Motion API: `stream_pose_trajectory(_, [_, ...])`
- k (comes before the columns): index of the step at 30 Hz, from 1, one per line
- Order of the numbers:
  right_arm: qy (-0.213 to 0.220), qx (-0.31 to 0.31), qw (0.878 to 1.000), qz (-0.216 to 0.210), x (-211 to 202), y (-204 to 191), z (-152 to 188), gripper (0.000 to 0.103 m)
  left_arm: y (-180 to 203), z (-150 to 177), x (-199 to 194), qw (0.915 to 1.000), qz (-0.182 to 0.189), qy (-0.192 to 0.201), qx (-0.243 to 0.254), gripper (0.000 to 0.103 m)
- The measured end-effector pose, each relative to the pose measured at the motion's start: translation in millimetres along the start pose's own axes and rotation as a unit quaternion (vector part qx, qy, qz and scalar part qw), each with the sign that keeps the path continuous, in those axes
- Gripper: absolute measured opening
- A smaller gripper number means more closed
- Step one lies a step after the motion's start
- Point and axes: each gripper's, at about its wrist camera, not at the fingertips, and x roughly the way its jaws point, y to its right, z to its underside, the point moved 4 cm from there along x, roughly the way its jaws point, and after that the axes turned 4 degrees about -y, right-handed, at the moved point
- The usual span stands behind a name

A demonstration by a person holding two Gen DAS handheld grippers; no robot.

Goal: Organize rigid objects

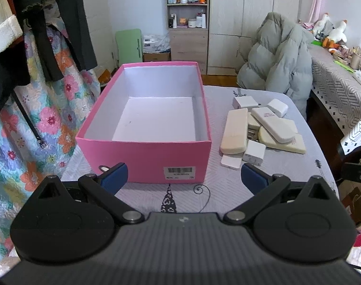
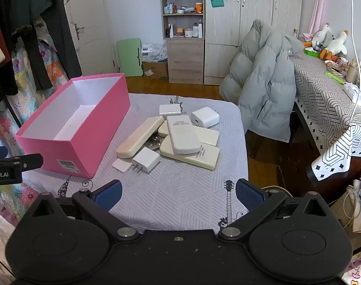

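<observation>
I hold my left gripper [image 1: 184, 177] low over the near edge of the table, its blue pads spread wide with nothing between them, pointed straight at the short end of the pink shoebox [image 1: 144, 159]. My right gripper [image 2: 179, 193] hovers at the same height further right, jaws just as wide apart and empty, aimed at the pile of rigid things. From the right wrist view, the tip of my left gripper shows at the far left edge, beside the box.

The box stands open on the left half of the table, white inside, with a barcode label on its near end. Just beside it to the right lies the pile: a white remote control [image 2: 184, 134] resting across two cream remotes [image 2: 192, 155], a beige case [image 2: 140, 136] lying lengthwise alongside, a white plug adapter [image 2: 146, 160] at the near side, and two more white chargers [image 2: 204, 116] at the far side.

The table wears a pale grey quilted cover [image 2: 180, 197] printed with a small guitar. Behind it a grey puffer jacket [image 2: 263, 83] drapes over a chair, a wooden shelf unit [image 2: 184, 23] holds bottles and jars, and plush geese [image 2: 332, 42] sit on a patterned side table.
</observation>
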Motion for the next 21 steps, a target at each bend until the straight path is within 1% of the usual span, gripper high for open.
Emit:
stream_pose_trajectory(9, [0.001,-0.008,1.000,0.002,0.1,-4.4,0.9,0.103,0.8,3.0,-4.6,0.9997,-0.008,0.023,0.005,0.103])
stream_pose_trajectory(15, [0.000,-0.006,1.000,0.001,0.7,-3.4,0.8,0.103,-1.7,3.0,-2.3,0.9998,-0.006,0.020,-0.005,0.103])
stream_pose_trajectory(21, [0.000,-0.005,1.000,0.004,2.3,-3.1,1.1,0.103,-1.0,3.2,-0.7,0.9998,-0.005,0.018,-0.003,0.103])
